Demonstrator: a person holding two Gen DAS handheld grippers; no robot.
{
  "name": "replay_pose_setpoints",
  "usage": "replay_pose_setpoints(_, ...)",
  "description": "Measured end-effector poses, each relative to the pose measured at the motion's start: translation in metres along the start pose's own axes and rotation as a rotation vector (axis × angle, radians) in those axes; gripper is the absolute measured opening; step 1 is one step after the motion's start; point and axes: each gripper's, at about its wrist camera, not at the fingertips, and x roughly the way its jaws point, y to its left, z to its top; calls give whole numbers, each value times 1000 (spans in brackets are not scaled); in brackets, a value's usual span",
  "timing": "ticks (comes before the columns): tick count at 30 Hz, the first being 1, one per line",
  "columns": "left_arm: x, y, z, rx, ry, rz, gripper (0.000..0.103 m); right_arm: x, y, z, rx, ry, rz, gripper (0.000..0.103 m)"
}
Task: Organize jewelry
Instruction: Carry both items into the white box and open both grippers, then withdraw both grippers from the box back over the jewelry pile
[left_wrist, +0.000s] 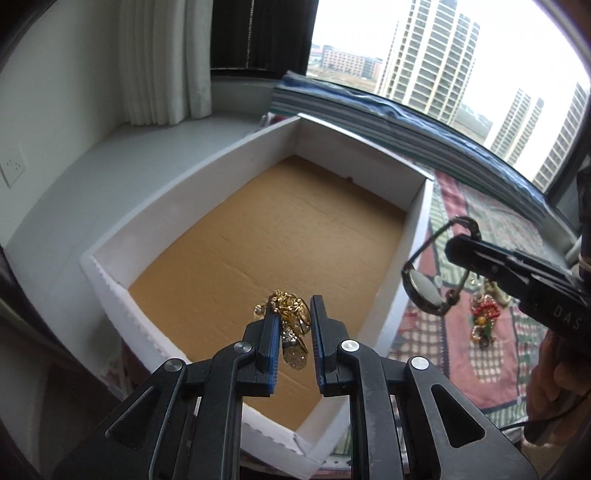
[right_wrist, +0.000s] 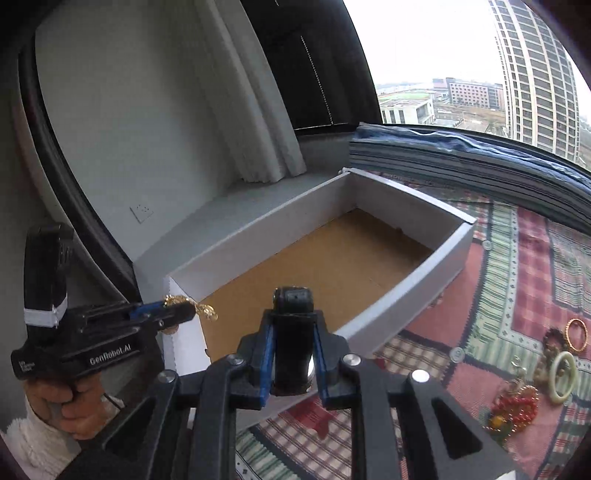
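Between the pads of the left tool (left_wrist: 293, 321) hangs a gold jewelry cluster (left_wrist: 290, 314), pinched tight; it is over the near part of the white box (left_wrist: 192, 177), above its brown cardboard floor. The right tool (right_wrist: 293, 343) is pressed on a black watch (right_wrist: 293, 332), which stands between its blue pads; in the left wrist view the same watch (left_wrist: 424, 286) shows its round face and thin strap loop, just past the right wall of the box.

I see nothing lying on the box floor, so I judge the task is at an early stage: two pieces are lifted, none is placed. On the patterned cloth (right_wrist: 517, 266) to the right more pieces wait: a red bead piece (right_wrist: 515, 410), a pale green bangle (right_wrist: 561, 376) and a gold bangle (right_wrist: 577, 335).

Some parts are hard to read. The gold cluster is a tangle, and I cannot tell whether it is one piece or several. The near corner of the box is hidden behind the tools.
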Motion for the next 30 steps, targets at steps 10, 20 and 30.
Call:
replay_pose_setpoints(10, 30, 17, -15, -19, 10, 74, 75, 79, 11, 9, 43, 118, -46, 46)
replay_pose_setpoints(20, 30, -29, -39, 177, -64, 6, 92, -17, -6, -31, 5, 2, -123, 60)
replay_pose_setpoints(30, 46, -37, -34, 237, -53, 1, 98, -99, -31, -109, 46, -71, -217, 60)
